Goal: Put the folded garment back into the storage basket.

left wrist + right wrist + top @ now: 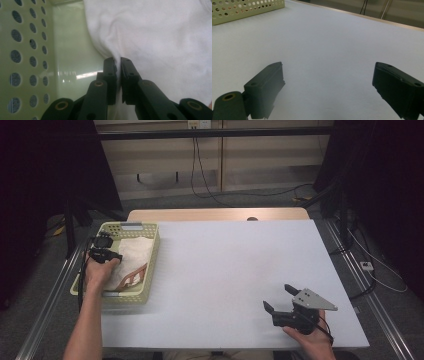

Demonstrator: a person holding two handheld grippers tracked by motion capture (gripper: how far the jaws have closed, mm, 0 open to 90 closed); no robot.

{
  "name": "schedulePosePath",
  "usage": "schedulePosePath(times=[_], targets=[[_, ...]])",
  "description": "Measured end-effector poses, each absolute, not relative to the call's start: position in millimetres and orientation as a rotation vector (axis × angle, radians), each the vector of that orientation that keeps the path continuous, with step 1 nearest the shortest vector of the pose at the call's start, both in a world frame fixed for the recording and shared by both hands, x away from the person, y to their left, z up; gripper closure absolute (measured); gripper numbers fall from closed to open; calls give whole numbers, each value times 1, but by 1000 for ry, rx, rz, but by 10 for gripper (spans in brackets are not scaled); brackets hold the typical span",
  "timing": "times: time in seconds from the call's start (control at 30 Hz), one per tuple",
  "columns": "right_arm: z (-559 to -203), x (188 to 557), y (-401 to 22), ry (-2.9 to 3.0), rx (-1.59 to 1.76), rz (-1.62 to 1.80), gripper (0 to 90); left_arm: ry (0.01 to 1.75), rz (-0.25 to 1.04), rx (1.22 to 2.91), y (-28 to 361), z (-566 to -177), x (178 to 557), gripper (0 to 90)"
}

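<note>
Black jaws of the left hand-held gripper (118, 65) are pressing together on a fold of the white cloth (160, 40), clenching it (a thin ridge of fabric is puckering up between the tips). At nine o'clock of them the pale green perforated wall of the basket (22, 57) is rising, with its glossy floor showing beside the cloth. In the high view the basket (152, 256) is sitting at the counter's (225, 270) nine o'clock edge, the cloth (134, 252) lying inside it with a reddish-brown print at its near end. The left hand (100, 270) is reaching into it over the near rim. At five o'clock the right hand-held gripper (280, 297) is hovering with jaws spread wide, gripping nothing, pointing toward ten o'clock.
</note>
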State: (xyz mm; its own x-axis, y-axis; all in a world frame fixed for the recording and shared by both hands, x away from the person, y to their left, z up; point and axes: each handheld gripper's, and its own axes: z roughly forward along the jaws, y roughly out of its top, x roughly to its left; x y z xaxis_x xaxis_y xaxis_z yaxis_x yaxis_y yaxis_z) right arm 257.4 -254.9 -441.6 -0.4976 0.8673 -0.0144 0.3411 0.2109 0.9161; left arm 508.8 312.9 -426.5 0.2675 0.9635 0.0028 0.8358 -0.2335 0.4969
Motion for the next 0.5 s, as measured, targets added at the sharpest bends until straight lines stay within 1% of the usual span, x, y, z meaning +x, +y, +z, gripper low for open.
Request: schedulePosePath(times=[0.07,0.4,0.5], targets=[[-442,257,-255,1948,1116,1262,103,1633,442,2156,314,-428,509,821],[-442,257,-255,1949,1118,1264,103,1666,449,2126,317,-430,511,803],[-441,257,-255,1949,1121,1264,103,1653,453,2142,317,-429,510,794]])
